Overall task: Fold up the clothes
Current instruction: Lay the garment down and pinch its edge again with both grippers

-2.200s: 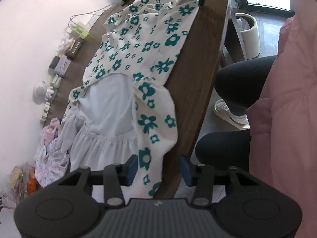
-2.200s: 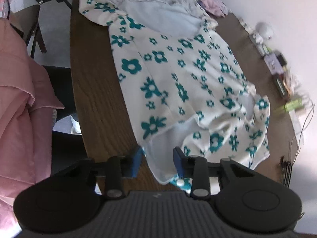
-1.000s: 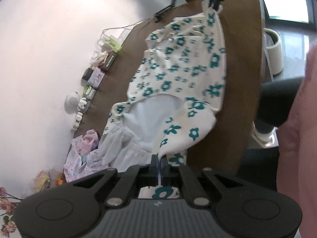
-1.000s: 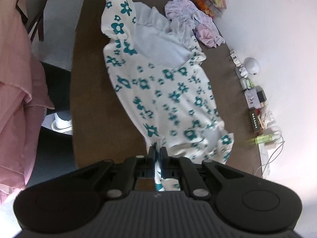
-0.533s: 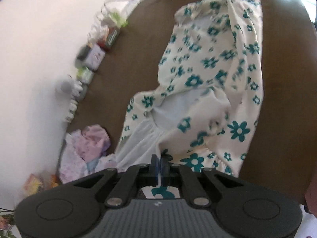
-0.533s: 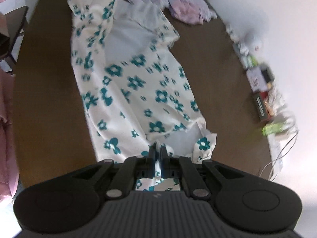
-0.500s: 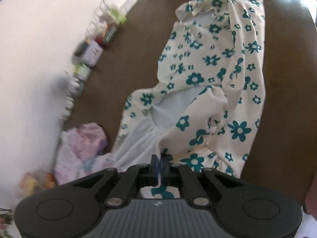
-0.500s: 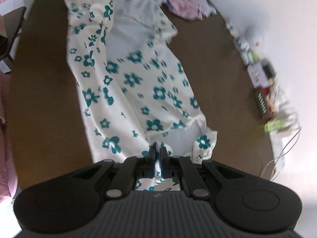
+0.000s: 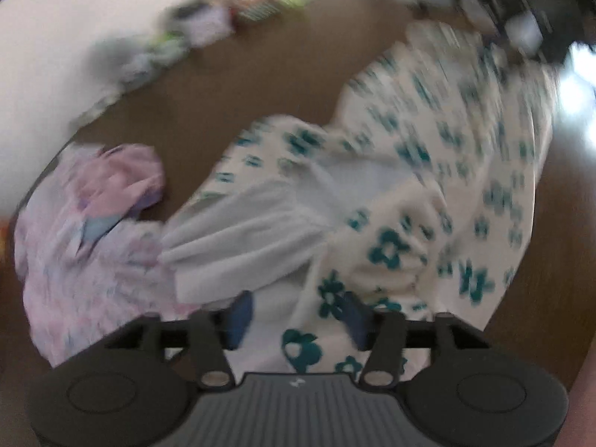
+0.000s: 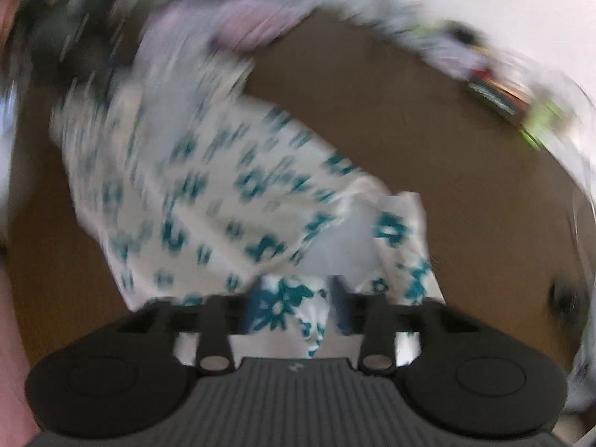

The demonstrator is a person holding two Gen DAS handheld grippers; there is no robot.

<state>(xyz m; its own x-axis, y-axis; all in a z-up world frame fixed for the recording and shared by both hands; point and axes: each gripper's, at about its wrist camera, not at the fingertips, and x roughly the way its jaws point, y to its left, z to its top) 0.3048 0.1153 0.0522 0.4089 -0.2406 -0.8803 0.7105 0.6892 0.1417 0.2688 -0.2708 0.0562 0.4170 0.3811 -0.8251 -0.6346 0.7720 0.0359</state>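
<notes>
Left wrist view: both hand-held grippers (image 9: 296, 314) (image 10: 294, 307) spread, low over floral dress (image 9: 428, 171).

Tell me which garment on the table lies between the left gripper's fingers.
The white dress with teal flowers, not the crumpled pink and lilac garment beside it; the left gripper is open over the dress.

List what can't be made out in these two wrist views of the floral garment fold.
- Small items along the wall: left wrist view, motion blur; unidentifiable.
- Floral garment far end: right wrist view, smeared by blur.
- Pink clothes pile: left wrist view, blurred, piece count unclear.
- Cloth under left gripper: hidden by its body.
</notes>
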